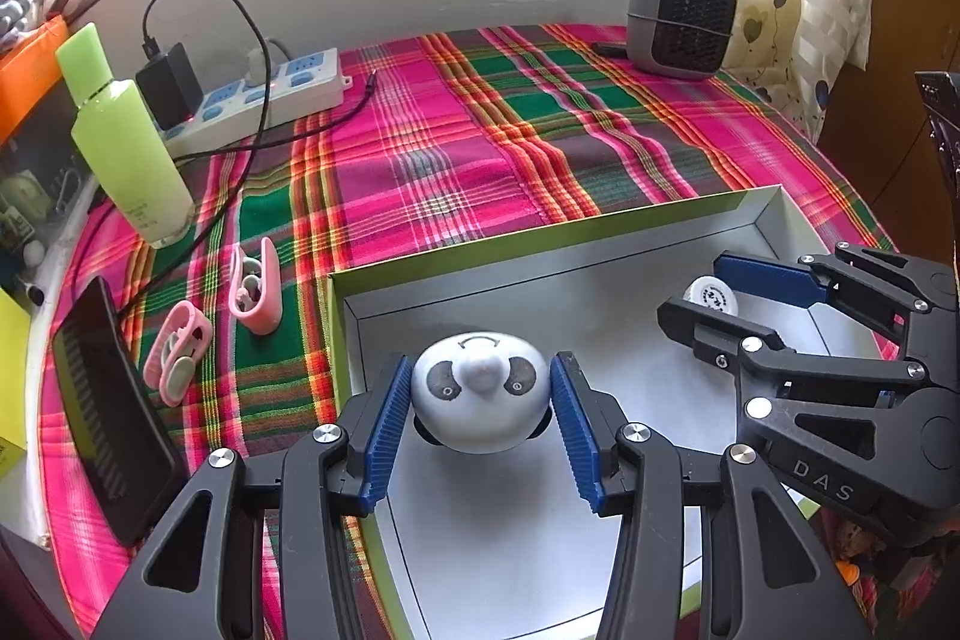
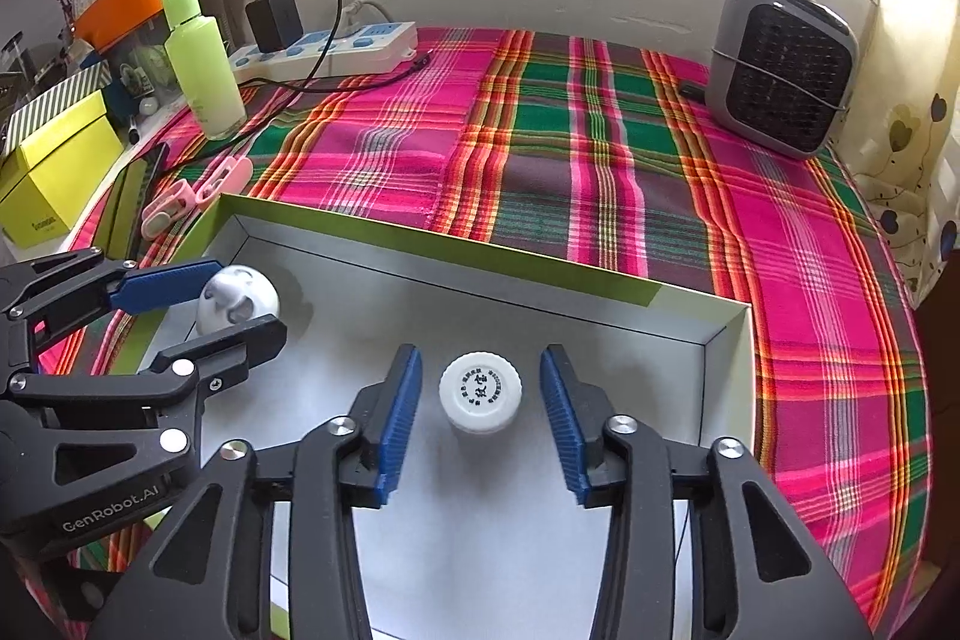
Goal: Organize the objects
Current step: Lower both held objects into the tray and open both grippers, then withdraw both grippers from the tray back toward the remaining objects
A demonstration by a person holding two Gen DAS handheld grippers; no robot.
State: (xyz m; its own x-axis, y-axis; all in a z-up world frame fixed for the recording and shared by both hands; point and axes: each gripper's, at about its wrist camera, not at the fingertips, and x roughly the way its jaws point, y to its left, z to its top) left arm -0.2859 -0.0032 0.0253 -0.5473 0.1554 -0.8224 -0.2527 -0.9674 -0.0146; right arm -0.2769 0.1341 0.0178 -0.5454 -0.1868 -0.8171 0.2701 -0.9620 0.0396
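Note:
A shallow white box with a green rim (image 1: 540, 235) (image 2: 420, 244) lies on the plaid cloth. Inside it, a white panda-faced egg toy (image 1: 480, 400) (image 2: 255, 289) sits between the blue pads of my left gripper (image 1: 480, 361) (image 2: 243, 301), which press on both its sides. A small white bottle with a printed ribbed cap (image 2: 480, 391) (image 1: 713, 293) stands upright on the box floor. My right gripper (image 2: 480, 353) (image 1: 696, 285) straddles it, open, with a clear gap on each side of the cap.
Left of the box lie two pink clips (image 1: 258, 292) (image 1: 177, 352) and a dark phone (image 1: 111, 418). Behind them stand a green bottle (image 1: 129, 142) and a power strip with charger and cable (image 1: 270, 88). A grey heater (image 1: 681, 16) sits at the back right; a yellow box (image 2: 54, 172) is far left.

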